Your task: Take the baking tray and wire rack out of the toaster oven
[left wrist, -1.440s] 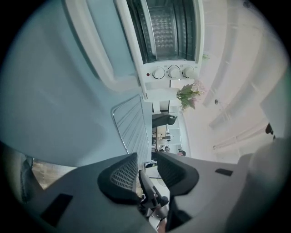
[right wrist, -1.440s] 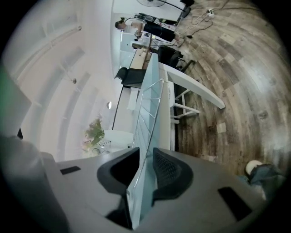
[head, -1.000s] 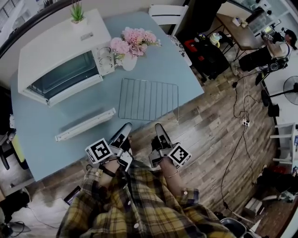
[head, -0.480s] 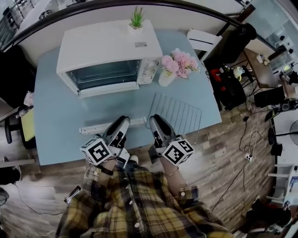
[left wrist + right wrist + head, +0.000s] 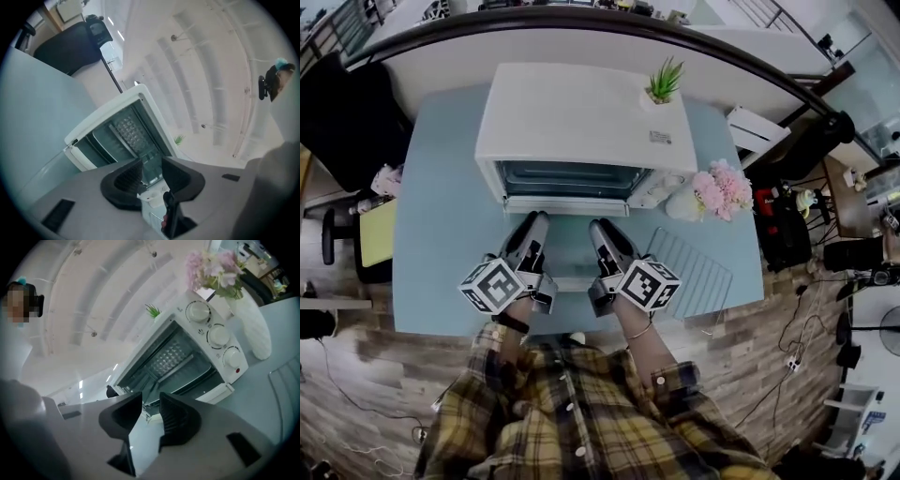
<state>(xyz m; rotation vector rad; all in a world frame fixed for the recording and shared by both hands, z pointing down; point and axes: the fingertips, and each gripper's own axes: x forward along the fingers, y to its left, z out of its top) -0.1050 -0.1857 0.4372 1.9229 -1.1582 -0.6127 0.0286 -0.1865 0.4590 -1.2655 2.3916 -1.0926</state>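
The white toaster oven point(image 5: 581, 117) stands at the back of the blue table, its door down and its cavity point(image 5: 176, 359) showing no tray or rack. A wire rack point(image 5: 696, 274) lies flat on the table to the right. The pale baking tray point(image 5: 570, 282) lies on the table between my two hands. My left gripper point(image 5: 534, 222) and right gripper point(image 5: 600, 230) point level at the oven front, side by side, just short of the door. In both gripper views the jaws stand a little apart with nothing between them. The right gripper's jaws have just been opening.
A white vase of pink flowers point(image 5: 712, 192) stands right of the oven, close to its knobs point(image 5: 218, 336). A small potted plant point(image 5: 664, 84) sits on the oven top. A white chair point(image 5: 759, 127) is at the far right, a black chair point(image 5: 342, 112) at the left.
Both grippers have moved from the table's near edge up to the oven front. The view has swung so the oven now sits straight ahead. Rack and tray stay on the table.
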